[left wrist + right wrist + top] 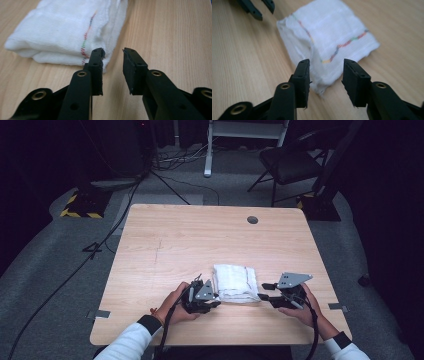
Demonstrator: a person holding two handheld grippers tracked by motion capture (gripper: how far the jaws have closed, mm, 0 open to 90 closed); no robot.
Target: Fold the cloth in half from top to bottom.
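My left gripper (113, 53) and right gripper (326, 63) both stand partly open, holding nothing, flanking one folded white towel (235, 283) on the table (165, 245).

White sleeves (131, 338) with dark cuffs at both wrists. Matte black left gripper (216, 304) and right gripper (263, 291), each topped by a grey three-cornered plate dotted with holes, each trailing a black cable. Flat blocky jaws with ribbed black pads, small screw holes, brass-ringed pivots at the knuckles
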